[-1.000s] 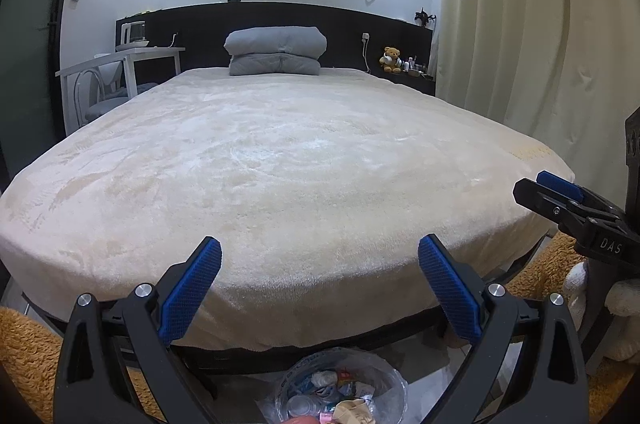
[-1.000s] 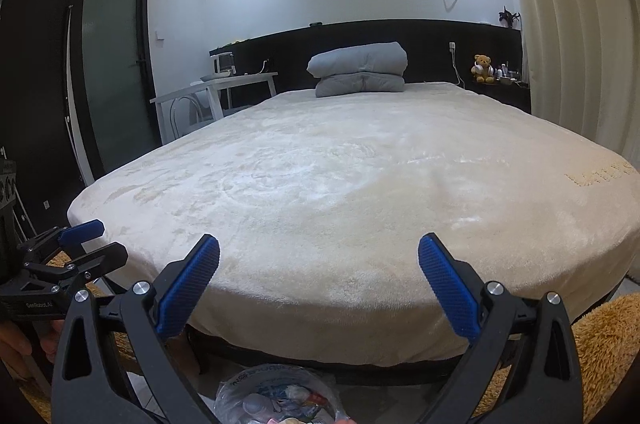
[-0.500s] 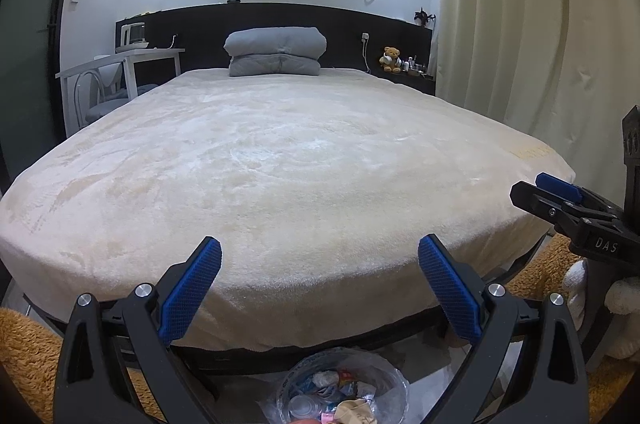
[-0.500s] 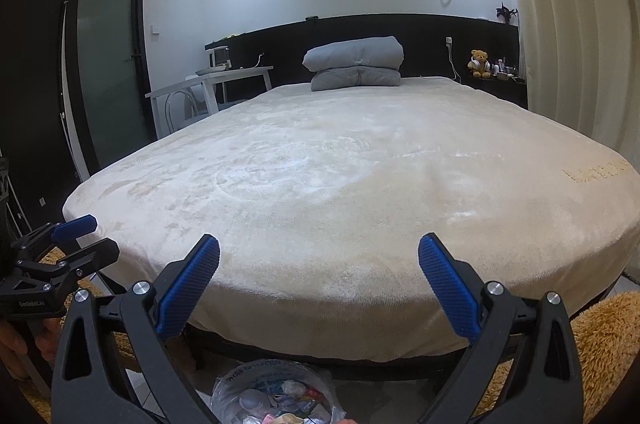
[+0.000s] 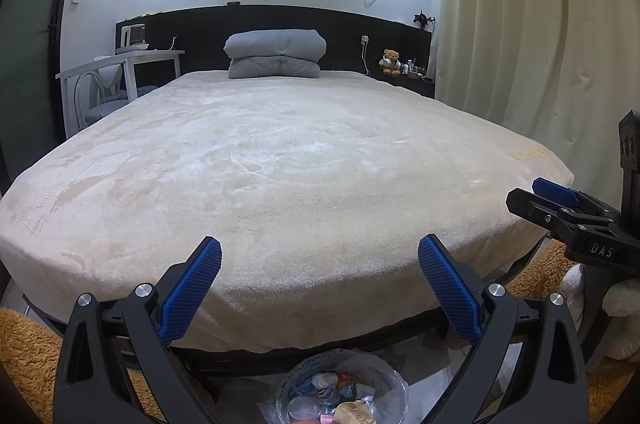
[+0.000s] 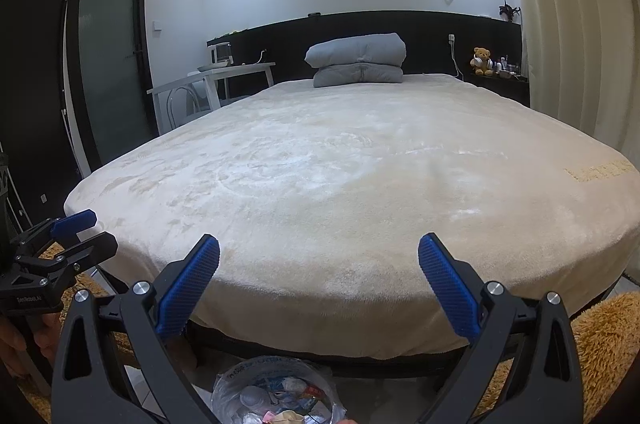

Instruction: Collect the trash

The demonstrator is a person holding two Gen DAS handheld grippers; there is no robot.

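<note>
Left wrist view: the left tongs hang spread wide and empty at the foot of a bed, their black plastic arms tipped with blue, cross-hatched pads. Directly below them on the floor sits a round bin lined with a clear, crinkled plastic bag, filled with trash: crumpled paper, bright wrappers and what looks like a clear lid. The bed's cream plush cover is smooth and free of litter, its nap brushed into pale swirls. A grey quilt, folded into a soft roll, rests against the flat black headboard. A small brown teddy bear sits on the ledge to the right, beside pleated cream curtains. A white bench stands to the left of the bed. At the right edge the right tongs appear side-on. Right wrist view: the right tongs are likewise spread and empty above the same bagged bin, with shaggy orange rug on the floor to the right.
</note>
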